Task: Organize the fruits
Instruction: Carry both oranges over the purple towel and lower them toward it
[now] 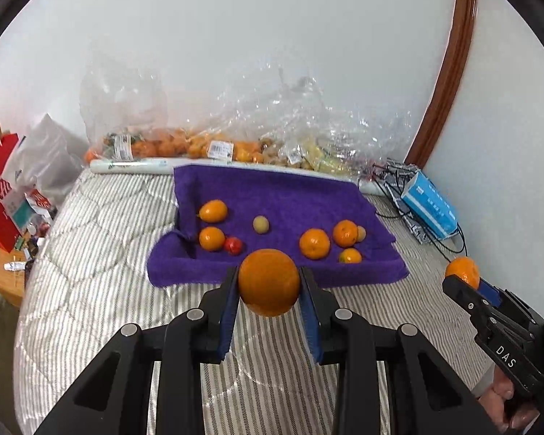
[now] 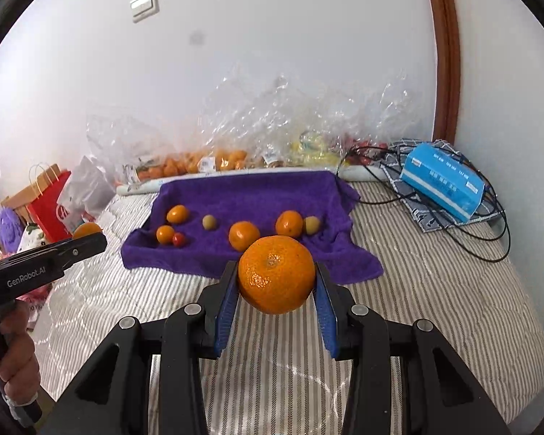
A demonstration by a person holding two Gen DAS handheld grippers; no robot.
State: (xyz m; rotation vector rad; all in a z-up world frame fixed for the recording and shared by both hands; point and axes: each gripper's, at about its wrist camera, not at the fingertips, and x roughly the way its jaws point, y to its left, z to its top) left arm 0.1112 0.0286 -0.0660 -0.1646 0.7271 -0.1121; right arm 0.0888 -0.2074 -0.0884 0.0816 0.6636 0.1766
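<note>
Both tongs are clenched on fruit. Left gripper [image 1: 268,282] pinches a smooth orange [image 1: 269,282] between its blue pads, and right gripper [image 2: 275,275] pinches a dimpled mandarin [image 2: 276,274], stem scar facing up. Each fruit hangs in the air over the striped quilt [image 2: 417,272], just short of the near edge of the purple towel [image 1: 272,188].

That towel lies flat in the middle, with its left edge folded up into a low wall and its far edge raised against a white roll [image 1: 134,165]. On it sit loose fruits: several small oranges, a red cherry tomato [image 1: 233,245] touching one of them, and two pale green-yellow fruits. Bare purple stays open in the towel's centre and along its far half. Behind the roll, clear plastic bags of fruit [image 1: 185,145] line the white wall. To the right, a blue box [image 2: 442,181] and black cables rest on the quilt, well apart from the towel; the quilt in front is unobstructed.

Both tools tilt downward and forward, side by side, each gripped by a hand [image 2: 14,355] at its handle.
</note>
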